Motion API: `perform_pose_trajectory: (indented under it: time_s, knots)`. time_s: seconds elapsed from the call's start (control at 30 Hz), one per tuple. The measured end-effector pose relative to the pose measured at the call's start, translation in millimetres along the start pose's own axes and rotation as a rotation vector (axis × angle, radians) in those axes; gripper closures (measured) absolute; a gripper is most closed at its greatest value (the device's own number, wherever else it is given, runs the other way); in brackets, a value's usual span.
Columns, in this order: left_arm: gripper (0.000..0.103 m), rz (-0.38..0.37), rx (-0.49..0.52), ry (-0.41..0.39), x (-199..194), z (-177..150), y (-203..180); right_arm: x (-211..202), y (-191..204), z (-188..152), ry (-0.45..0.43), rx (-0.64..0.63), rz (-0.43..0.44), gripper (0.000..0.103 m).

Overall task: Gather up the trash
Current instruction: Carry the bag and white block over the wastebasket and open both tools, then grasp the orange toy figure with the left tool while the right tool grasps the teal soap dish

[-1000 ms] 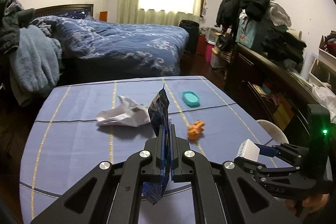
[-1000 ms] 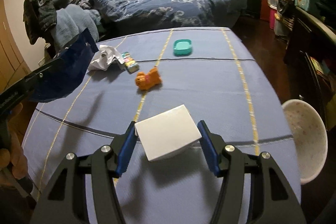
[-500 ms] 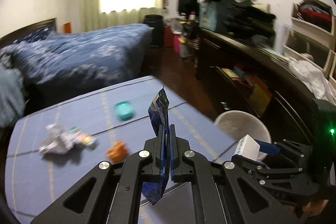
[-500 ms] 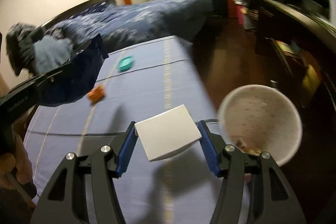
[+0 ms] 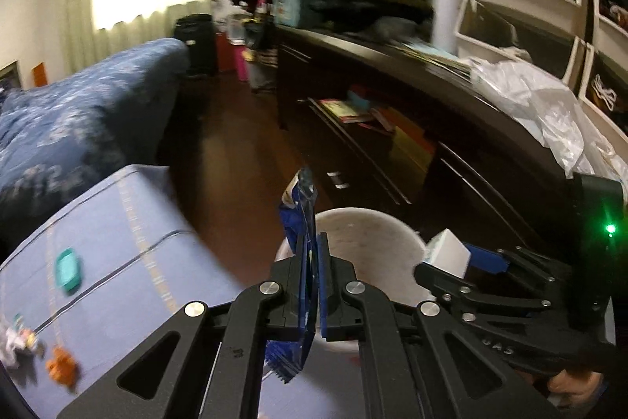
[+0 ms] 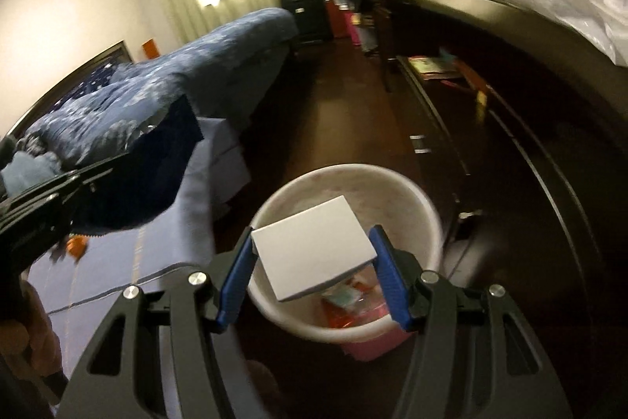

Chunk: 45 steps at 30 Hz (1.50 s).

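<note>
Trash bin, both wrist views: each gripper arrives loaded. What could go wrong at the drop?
1. The white box sits over the near part of the trash bin; released too early, it may clip the rim.
2. The blue wrapper in the left gripper looks light and flat; it could flutter past the bin onto the dark floor.
3. The grippers are close together; they could bump.
</note>
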<state>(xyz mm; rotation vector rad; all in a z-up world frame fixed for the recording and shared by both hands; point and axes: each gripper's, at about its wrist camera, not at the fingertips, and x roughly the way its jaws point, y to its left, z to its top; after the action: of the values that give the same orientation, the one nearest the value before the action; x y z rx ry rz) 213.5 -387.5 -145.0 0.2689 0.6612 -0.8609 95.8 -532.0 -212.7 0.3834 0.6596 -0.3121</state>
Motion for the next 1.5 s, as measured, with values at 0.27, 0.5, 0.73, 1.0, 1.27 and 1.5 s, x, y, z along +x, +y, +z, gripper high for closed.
perform_pose_trajectory:
  time_s: [0.27,0.5,0.73,1.0,1.27,1.5]
  knots:
    - [0.097,-0.038,-0.017,0.066,48.7,10.2,-9.2,40.4,-16.8,3.5,0.026,0.000,-0.024,0.042]
    - [0.025,-0.056,-0.070,0.015,48.0,15.9,0.2,52.7,-16.4,0.5,0.019,-0.020,-0.053,0.034]
    - [0.020,-0.030,-0.073,-0.053,22.8,19.0,4.9,41.5,-11.1,0.0,0.008,-0.015,-0.053,0.031]
    - [0.009,0.214,-0.114,-0.068,-25.2,-7.5,49.9,8.1,25.0,1.3,-0.036,-0.086,-0.014,0.026]
    - [0.008,0.412,-0.303,0.036,-67.3,-74.2,152.6,-12.9,113.1,-5.5,-0.052,-0.254,0.119,0.023]
    - [0.024,0.393,-0.363,0.114,-55.0,-107.1,190.9,-20.7,179.5,-17.2,-0.047,-0.368,0.192,0.023]
